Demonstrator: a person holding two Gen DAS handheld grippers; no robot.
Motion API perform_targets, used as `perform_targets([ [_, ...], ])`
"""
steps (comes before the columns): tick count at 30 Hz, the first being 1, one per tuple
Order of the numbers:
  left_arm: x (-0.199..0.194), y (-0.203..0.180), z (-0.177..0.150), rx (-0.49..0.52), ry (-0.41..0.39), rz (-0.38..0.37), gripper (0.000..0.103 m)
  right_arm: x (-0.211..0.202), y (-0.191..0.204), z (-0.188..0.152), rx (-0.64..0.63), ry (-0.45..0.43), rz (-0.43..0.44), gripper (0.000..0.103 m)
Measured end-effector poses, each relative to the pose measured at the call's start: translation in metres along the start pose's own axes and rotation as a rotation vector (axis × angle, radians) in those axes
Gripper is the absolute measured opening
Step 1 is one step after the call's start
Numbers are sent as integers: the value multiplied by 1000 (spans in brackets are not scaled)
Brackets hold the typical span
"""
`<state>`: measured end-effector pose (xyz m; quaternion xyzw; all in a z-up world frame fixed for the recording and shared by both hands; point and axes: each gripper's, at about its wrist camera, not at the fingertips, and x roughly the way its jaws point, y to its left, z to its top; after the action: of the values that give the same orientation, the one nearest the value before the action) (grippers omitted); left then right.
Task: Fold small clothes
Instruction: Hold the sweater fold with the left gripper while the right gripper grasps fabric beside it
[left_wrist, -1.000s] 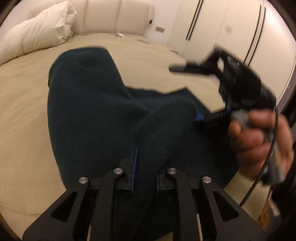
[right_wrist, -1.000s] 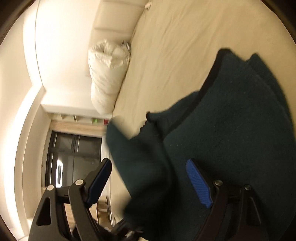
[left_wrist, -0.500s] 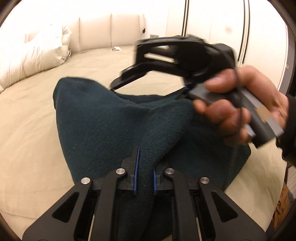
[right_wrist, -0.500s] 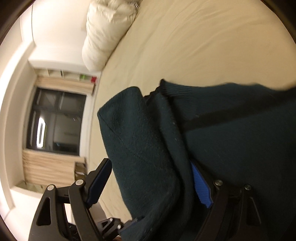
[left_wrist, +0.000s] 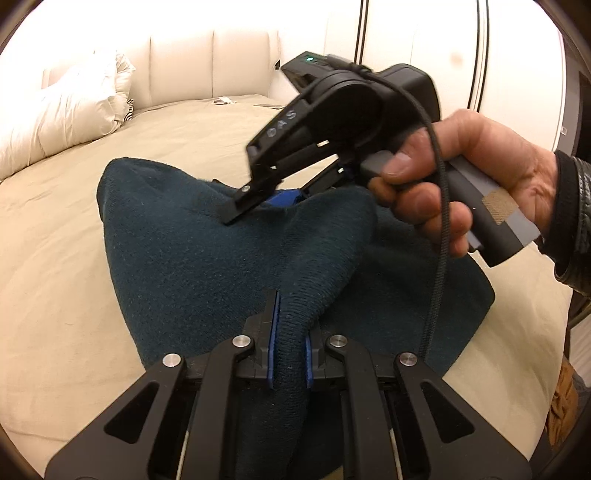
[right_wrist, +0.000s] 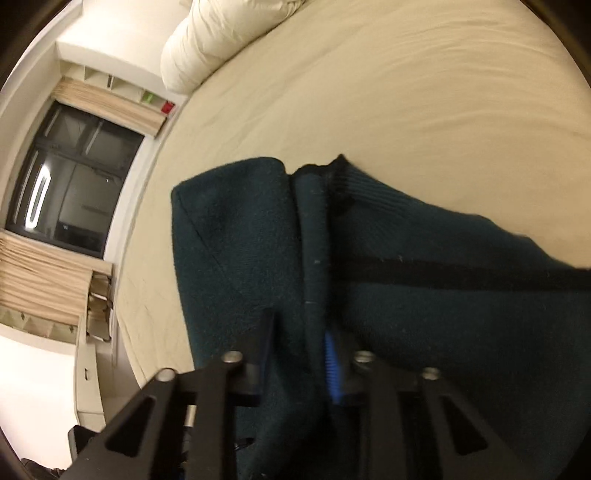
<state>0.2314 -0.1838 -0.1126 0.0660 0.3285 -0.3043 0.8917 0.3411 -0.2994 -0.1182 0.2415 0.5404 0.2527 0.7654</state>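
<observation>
A dark green knitted garment (left_wrist: 192, 251) lies bunched on a beige bed (left_wrist: 55, 240). My left gripper (left_wrist: 290, 332) is shut on a thick ribbed fold of it, pinched between the blue pads near the bottom of the left wrist view. A hand (left_wrist: 461, 155) holds my right gripper (left_wrist: 266, 201) just beyond, tips down on a raised ridge of the cloth. In the right wrist view the right gripper (right_wrist: 299, 332) has its jaws closing around a fold of the garment (right_wrist: 443, 314), and the pads press on it.
A white pillow (left_wrist: 62, 118) and padded headboard stand at the far left of the bed. White wardrobe doors (left_wrist: 424, 44) rise behind the hand. The right wrist view shows bare sheet (right_wrist: 369, 92) beyond the garment and a dark window (right_wrist: 74, 177) to the left.
The right gripper swung in over the garment and its wide jaws closed on a fold. The left gripper kept its grip and lifted its fold slightly.
</observation>
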Motion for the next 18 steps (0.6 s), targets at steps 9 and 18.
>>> perform_targets([
  [9,-1,13,1,-29,-11,-18,10,-10,-23,-10,128,28,114,59],
  [18,-8,18,-3,-21,-51,-38,10,12,14,-6,29,73,136,57],
])
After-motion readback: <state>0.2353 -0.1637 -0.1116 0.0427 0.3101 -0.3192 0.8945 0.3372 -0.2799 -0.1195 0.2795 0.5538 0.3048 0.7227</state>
